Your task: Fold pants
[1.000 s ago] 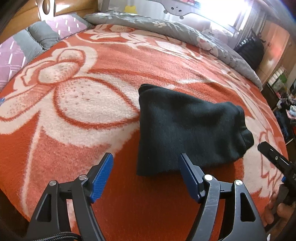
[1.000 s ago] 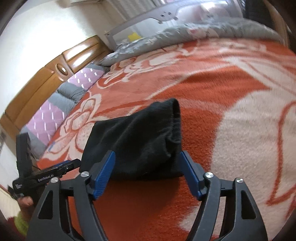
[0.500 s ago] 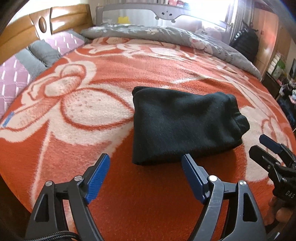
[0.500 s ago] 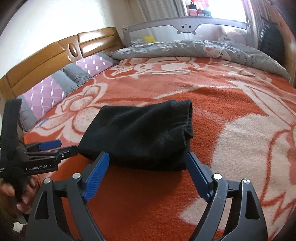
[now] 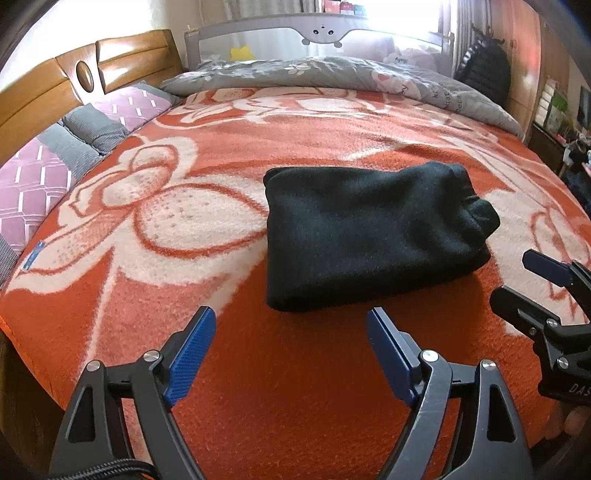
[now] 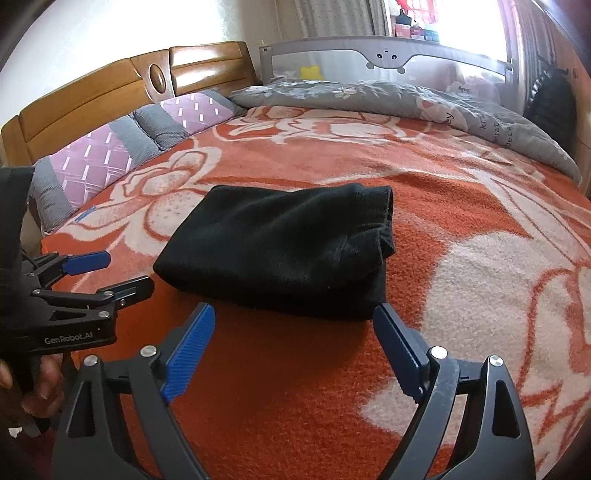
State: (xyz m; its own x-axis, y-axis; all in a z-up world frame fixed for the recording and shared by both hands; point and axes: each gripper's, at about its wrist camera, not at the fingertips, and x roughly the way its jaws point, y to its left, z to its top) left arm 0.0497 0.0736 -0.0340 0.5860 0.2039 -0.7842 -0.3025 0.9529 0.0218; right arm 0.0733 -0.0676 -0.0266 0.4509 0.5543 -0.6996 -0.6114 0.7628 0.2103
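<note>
The black pants (image 5: 369,232) lie folded into a thick compact bundle on the orange flowered blanket (image 5: 140,302); the right wrist view shows the same pants (image 6: 280,251). My left gripper (image 5: 290,317) hovers just short of the bundle's near edge, its jaws opening wide with nothing between them. My right gripper (image 6: 293,312) is just short of the near edge too, jaws opening, pads clear of the cloth. Each gripper also shows in the other's view: the right gripper (image 5: 513,277) at the right edge, the left gripper (image 6: 129,271) at the left, held by a hand (image 6: 40,387).
Purple and grey pillows (image 5: 55,162) line the wooden headboard (image 5: 85,81) at the left. A grey quilt (image 5: 332,74) is bunched along the far side, under a grey bed rail (image 5: 325,33). Furniture and a dark bag (image 5: 484,70) stand at the right.
Both grippers have pulled back from the pants and rolled level, and their jaws have spread wider. The bundle lies where it was, released.
</note>
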